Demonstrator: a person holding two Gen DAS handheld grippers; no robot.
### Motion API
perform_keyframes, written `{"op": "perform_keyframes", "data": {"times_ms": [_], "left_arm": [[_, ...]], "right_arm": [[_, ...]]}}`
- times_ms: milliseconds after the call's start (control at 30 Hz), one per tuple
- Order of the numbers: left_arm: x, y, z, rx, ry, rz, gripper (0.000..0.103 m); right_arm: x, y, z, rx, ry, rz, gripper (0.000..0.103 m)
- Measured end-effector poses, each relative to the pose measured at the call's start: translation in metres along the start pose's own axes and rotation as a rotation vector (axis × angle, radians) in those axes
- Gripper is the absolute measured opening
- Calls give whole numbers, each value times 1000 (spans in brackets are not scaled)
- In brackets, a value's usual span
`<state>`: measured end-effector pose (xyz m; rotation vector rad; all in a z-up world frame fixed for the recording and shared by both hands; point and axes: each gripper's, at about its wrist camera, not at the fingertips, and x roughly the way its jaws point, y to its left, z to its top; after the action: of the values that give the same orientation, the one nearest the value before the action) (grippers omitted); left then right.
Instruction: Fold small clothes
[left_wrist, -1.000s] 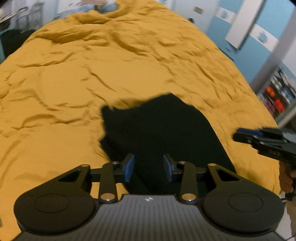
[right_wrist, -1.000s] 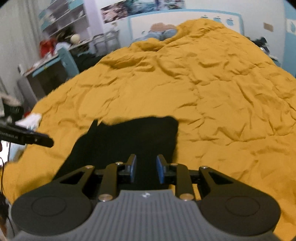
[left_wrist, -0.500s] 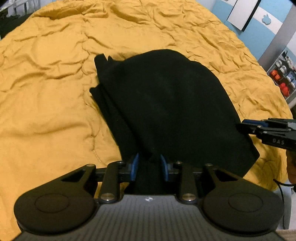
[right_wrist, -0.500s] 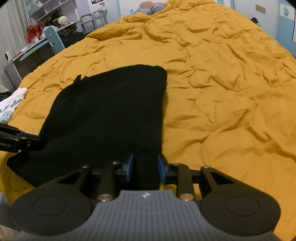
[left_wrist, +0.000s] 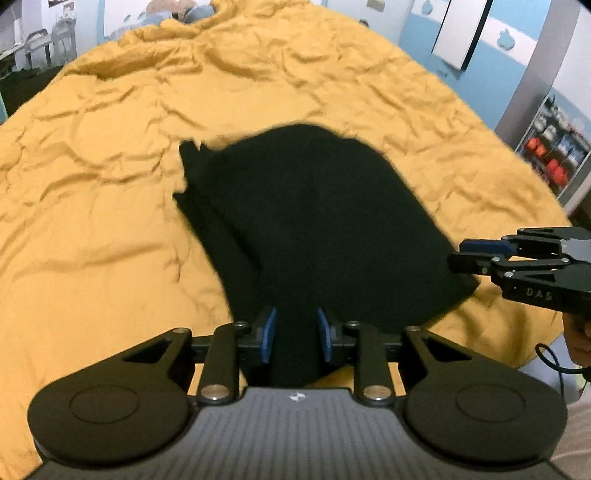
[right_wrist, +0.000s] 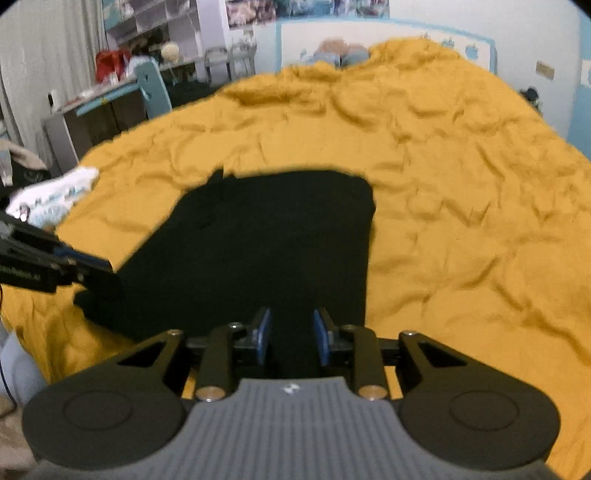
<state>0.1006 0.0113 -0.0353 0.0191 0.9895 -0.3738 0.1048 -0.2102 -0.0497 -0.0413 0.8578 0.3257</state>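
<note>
Holding the near hem of the black garment (left_wrist: 317, 229) with both tools right now, as far as I can tell. My left tool (left_wrist: 293, 334) has its blue pads on either side of a bunch of dark fabric, pinching it at the near left corner. My right tool (right_wrist: 291, 336) does the same at the near right corner, pads closed in on the cloth. In the left view the right tool (left_wrist: 480, 254) comes in from the side at the garment's right edge, with a bit of my hand (left_wrist: 578, 328) behind it.

Room-wise, the garment's near edge sits close to the near edge of the bed, so not much slack on my side. To the right there's a wide stretch of wrinkled mustard bedspread (right_wrist: 461, 206), and plenty more on the left and beyond the cloth.

The garment lies spread on the bedspread, long axis running away from me toward the head of the bed, far edge roughly square in the right view. Its left side looks doubled over in a strip.

Farther out: a white printed cloth (right_wrist: 51, 199) at the bed's left edge, a desk with shelves (right_wrist: 110, 107) beyond that, and blue walls.
</note>
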Motion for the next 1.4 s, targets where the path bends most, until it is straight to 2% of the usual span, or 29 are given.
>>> {"op": "perform_keyframes", "data": {"times_ms": [133, 267, 367, 500, 567, 633, 667, 767, 800, 867, 900, 933, 1000, 1100, 1267, 1400], "left_arm": [[16, 1, -19, 14, 40, 25, 29], [37, -2, -33, 42, 57, 65, 29], [39, -4, -31, 29, 67, 76, 29], [20, -2, -20, 16, 52, 55, 29], [7, -3, -13, 17, 21, 50, 32], [-9, -5, -5, 15, -27, 44, 39], [-16, -6, -1, 15, -52, 46, 40], [-39, -14, 17, -2, -153, 66, 52], [-45, -18, 23, -14, -190, 76, 58], [-60, -24, 32, -34, -287, 98, 63], [-66, -29, 35, -34, -327, 112, 70], [-71, -34, 38, -32, -366, 139, 78], [-79, -45, 41, -21, -423, 209, 88], [-86, -60, 38, -25, -482, 257, 96], [-92, -79, 23, -39, -540, 319, 97], [-94, -86, 11, -49, -512, 312, 98]], "right_arm": [[22, 2, -30, -34, 42, -28, 22], [41, -5, -48, 10, 43, -11, 22], [44, -9, -46, 24, 58, -2, 22], [31, -14, -27, 73, 91, 15, 22], [17, -15, -15, 81, 76, 27, 23], [0, -13, -3, 75, 36, 35, 28], [-9, -12, 4, 72, 16, 35, 33], [-33, -7, 24, 59, -55, 18, 42], [-42, -5, 31, 55, -84, 10, 48], [-59, -1, 43, 49, -140, -3, 58], [-66, 1, 49, 46, -167, -11, 66], [-74, 4, 52, 45, -196, -21, 69], [-89, 11, 55, 45, -247, -30, 80], [-106, 20, 51, 41, -289, -49, 82], [-122, 27, 33, 71, -312, -67, 82], [-121, 33, 17, 80, -269, -69, 82]]}}
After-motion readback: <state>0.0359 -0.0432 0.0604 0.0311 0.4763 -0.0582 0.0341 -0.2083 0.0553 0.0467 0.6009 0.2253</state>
